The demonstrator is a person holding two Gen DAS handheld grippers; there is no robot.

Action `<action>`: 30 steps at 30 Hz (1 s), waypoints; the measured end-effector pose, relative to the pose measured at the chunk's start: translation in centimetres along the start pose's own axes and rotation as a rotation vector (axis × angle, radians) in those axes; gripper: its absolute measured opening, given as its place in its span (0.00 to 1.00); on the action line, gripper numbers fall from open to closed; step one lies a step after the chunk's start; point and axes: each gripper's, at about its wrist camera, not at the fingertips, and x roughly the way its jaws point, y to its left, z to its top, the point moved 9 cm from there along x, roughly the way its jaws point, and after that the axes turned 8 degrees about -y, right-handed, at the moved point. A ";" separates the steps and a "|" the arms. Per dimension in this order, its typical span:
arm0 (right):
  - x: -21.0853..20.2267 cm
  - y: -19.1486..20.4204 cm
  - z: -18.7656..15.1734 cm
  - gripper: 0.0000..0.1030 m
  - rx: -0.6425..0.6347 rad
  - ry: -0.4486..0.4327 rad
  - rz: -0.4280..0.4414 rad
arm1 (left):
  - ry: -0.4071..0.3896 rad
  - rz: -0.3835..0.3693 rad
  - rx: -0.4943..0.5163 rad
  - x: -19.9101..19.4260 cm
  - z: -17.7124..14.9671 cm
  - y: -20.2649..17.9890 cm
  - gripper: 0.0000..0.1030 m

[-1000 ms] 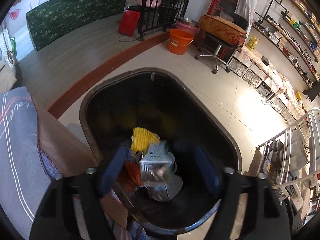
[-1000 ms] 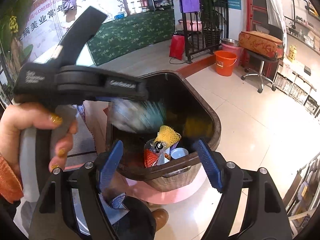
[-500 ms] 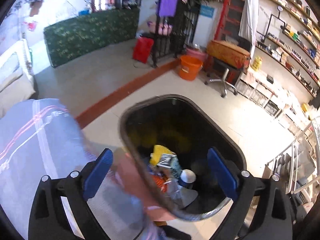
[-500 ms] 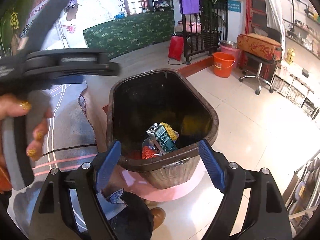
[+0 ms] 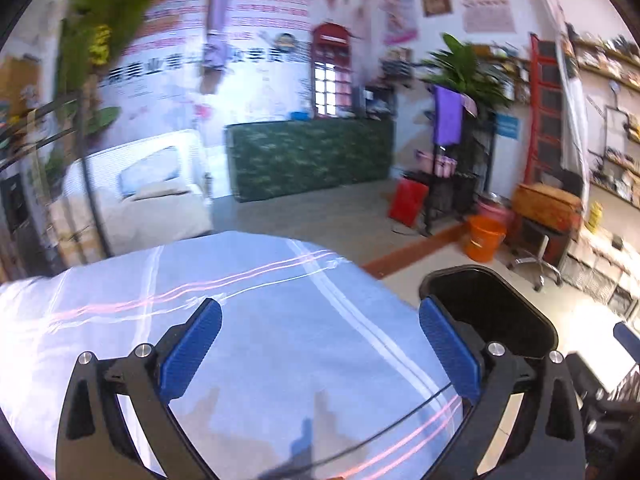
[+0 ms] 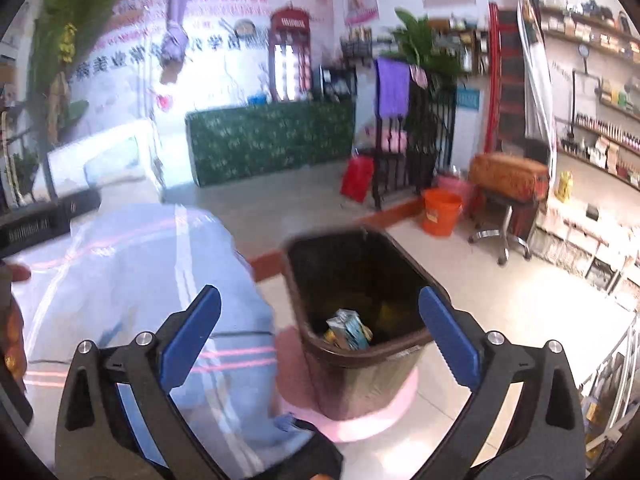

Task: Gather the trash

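A dark brown trash bin [image 6: 360,360] stands on the tiled floor, ahead and slightly right in the right wrist view. Trash lies inside it, with a teal drink carton [image 6: 349,330] on top. The bin also shows at the right in the left wrist view [image 5: 516,344], its inside dark. My left gripper [image 5: 320,348] is open and empty, above a table under a pale blue striped cloth [image 5: 260,320]. My right gripper [image 6: 320,340] is open and empty, above the cloth's edge and the bin.
An orange bucket [image 6: 440,212] and a stool with an orange cushion [image 6: 506,178] stand behind the bin. A green-covered counter [image 6: 272,140] and a black rack [image 6: 412,152] are at the back. Shelves [image 6: 592,120] line the right wall. A white sofa [image 5: 140,188] is left.
Both grippers have lifted and pulled back from the bin. The left one swung left over the cloth after letting the carton fall into the bin. The views are motion-blurred.
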 end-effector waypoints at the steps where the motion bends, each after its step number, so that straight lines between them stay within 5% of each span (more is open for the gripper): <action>1: -1.0 0.9 0.7 0.95 -0.008 -0.034 0.002 | -0.002 0.007 -0.020 -1.1 -0.2 0.8 0.95; 13: -8.6 3.8 1.3 0.95 -0.002 -0.114 0.005 | -0.022 0.110 -0.109 -9.6 -2.7 4.3 0.95; 30: -12.3 4.7 1.2 0.95 -0.054 -0.160 0.043 | -0.044 0.129 -0.098 -12.3 -3.9 4.6 0.95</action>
